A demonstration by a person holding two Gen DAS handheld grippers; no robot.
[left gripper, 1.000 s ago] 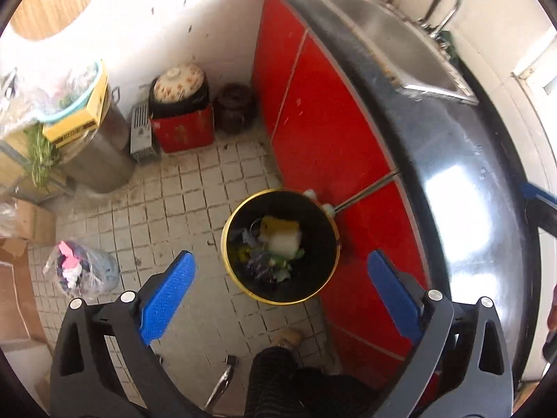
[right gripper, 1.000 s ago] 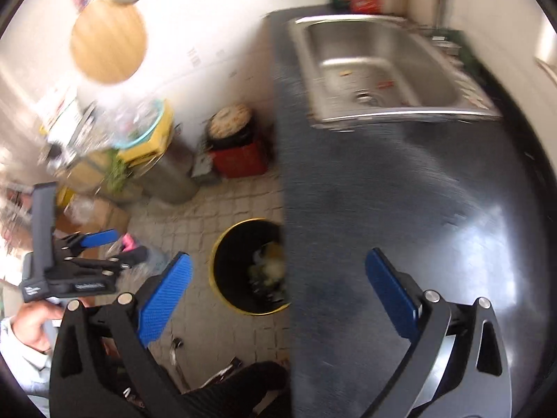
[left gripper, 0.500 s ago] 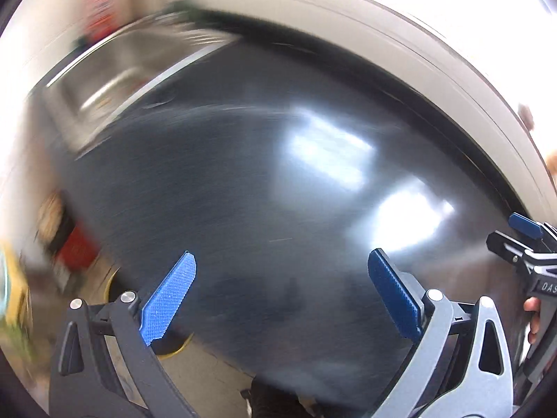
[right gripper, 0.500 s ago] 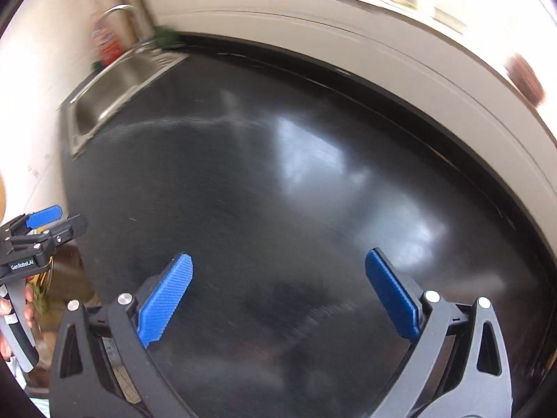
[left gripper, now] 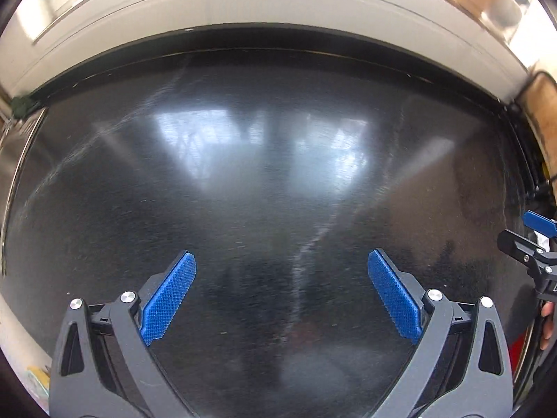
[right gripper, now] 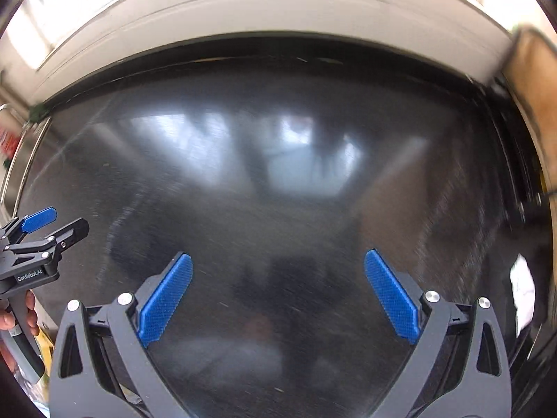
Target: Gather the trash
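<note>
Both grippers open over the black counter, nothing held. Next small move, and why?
Probably swing the right gripper toward the white crumpled scrap at the counter's right edge. It looks like the only loose piece in view; the dark surface ahead shows only reflections. The left gripper is open and empty too, but sits farther from it.

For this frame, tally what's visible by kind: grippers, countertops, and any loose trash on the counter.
Grippers: 2, the left gripper and the right gripper, both open and empty
Countertops: 1, the black countertop
Loose trash: 1 possible, a white crumpled piece at the counter's right edge, too blurred to identify
Total: 4
</note>
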